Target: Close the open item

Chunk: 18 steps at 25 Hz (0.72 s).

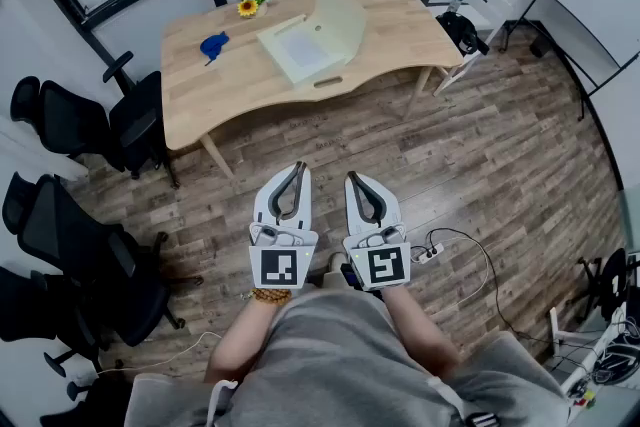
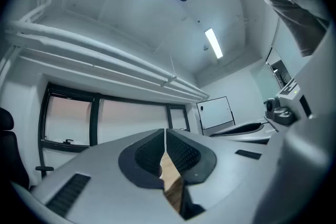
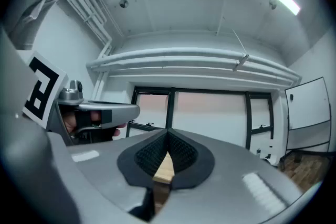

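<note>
Nearest me, the white left gripper (image 1: 299, 168) and white right gripper (image 1: 351, 178) sit side by side at waist level, jaws pressed together on nothing. I judge this a carrying pose, since the work is out of reach. Beyond the brown plank floor (image 1: 480, 165), on the far light wooden table (image 1: 220, 85), stands the pale flat box with its lid raised (image 1: 320, 30), not yet closed.
</note>
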Motion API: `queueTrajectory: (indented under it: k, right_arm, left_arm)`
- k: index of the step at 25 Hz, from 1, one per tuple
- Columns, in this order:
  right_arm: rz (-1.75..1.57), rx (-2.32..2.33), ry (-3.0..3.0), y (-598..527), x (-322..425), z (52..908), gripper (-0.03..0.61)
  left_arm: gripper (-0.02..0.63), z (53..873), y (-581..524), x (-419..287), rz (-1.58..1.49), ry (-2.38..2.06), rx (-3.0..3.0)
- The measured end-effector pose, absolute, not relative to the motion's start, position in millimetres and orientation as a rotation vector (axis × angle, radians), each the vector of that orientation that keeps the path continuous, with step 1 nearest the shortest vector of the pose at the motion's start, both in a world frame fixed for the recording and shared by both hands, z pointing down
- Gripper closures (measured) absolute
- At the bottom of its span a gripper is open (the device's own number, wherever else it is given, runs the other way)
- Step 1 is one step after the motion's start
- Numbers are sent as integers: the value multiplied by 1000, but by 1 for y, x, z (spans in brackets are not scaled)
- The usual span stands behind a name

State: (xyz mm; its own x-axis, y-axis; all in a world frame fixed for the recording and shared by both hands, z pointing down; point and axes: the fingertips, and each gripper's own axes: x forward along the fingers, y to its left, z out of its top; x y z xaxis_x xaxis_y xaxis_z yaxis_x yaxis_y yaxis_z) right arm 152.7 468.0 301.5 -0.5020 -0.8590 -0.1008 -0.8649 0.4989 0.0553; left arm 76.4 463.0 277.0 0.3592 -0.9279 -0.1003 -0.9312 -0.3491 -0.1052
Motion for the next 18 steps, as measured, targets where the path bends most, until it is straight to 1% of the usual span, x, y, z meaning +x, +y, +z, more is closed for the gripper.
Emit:
queueTrajectory:
  k: [11, 18]
  right_arm:
    - [80, -1490, 2681, 410, 213, 323, 563]
    - [16, -1554, 2655, 382, 230, 337, 565]
  left_arm:
    - [595, 285, 412, 130, -16, 1749, -2418]
    - [600, 298, 393, 148, -53, 1805, -2375]
